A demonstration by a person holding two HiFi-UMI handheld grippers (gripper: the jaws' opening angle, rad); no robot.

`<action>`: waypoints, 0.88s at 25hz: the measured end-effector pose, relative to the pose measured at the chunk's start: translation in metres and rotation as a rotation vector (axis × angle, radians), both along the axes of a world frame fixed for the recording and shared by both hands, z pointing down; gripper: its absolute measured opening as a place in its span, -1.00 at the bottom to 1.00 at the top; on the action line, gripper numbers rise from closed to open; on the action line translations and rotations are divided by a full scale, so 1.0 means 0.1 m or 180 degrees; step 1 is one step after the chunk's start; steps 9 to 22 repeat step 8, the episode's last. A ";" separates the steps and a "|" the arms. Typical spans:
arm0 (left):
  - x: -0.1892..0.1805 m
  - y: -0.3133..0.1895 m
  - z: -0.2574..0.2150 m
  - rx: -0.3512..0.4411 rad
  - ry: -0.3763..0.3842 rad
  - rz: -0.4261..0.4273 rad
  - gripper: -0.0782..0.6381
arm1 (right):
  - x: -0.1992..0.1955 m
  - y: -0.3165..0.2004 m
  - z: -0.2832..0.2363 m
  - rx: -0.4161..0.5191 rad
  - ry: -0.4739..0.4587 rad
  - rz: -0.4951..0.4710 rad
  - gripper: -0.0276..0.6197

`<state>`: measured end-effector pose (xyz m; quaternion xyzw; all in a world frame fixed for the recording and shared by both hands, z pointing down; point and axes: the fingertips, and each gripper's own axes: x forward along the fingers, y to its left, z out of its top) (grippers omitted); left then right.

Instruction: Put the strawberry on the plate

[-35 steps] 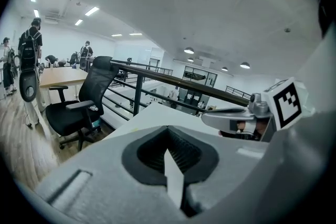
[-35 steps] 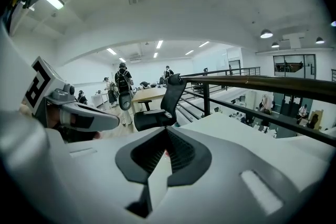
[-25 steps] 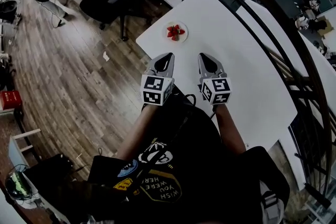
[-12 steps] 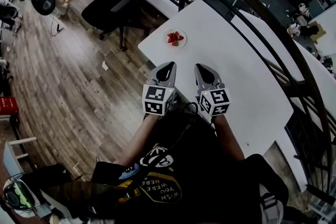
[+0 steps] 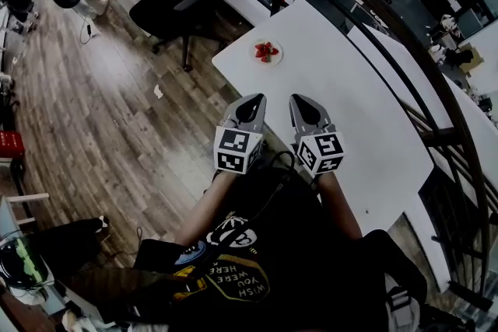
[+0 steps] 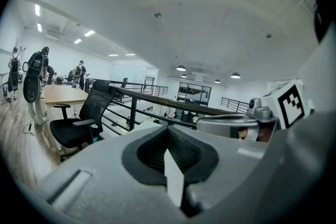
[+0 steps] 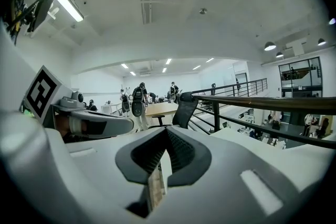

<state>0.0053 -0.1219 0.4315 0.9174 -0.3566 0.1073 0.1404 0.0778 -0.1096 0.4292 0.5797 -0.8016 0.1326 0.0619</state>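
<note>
In the head view a small white plate (image 5: 274, 59) with red strawberries (image 5: 265, 51) on it sits near the far left corner of the white table (image 5: 350, 113). My left gripper (image 5: 250, 104) and right gripper (image 5: 300, 103) are held side by side at the table's near edge, well short of the plate, both pointing toward it. Both are shut with nothing between the jaws. Both gripper views look up and outward over the room, so neither shows the plate. In the left gripper view the right gripper (image 6: 231, 126) shows alongside.
A black office chair (image 5: 175, 0) stands on the wooden floor left of the table's far corner. A dark railing (image 5: 373, 19) runs along the table's far side. Several people stand far off by a wooden desk (image 7: 157, 108).
The view has shifted a little, so the plate sits slightly further right and higher in the head view. Both grippers stay shut, side by side.
</note>
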 end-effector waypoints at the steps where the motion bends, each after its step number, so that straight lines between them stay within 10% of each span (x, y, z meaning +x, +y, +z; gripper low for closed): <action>1: -0.01 0.03 0.00 -0.0002 0.0011 0.0001 -0.78 | -0.02 0.02 -0.01 0.0009 0.0004 -0.0003 -0.91; 22: -0.20 0.13 0.02 -0.0017 0.0052 -0.0070 -0.78 | -0.19 0.13 -0.03 0.0024 0.0025 -0.0035 -0.91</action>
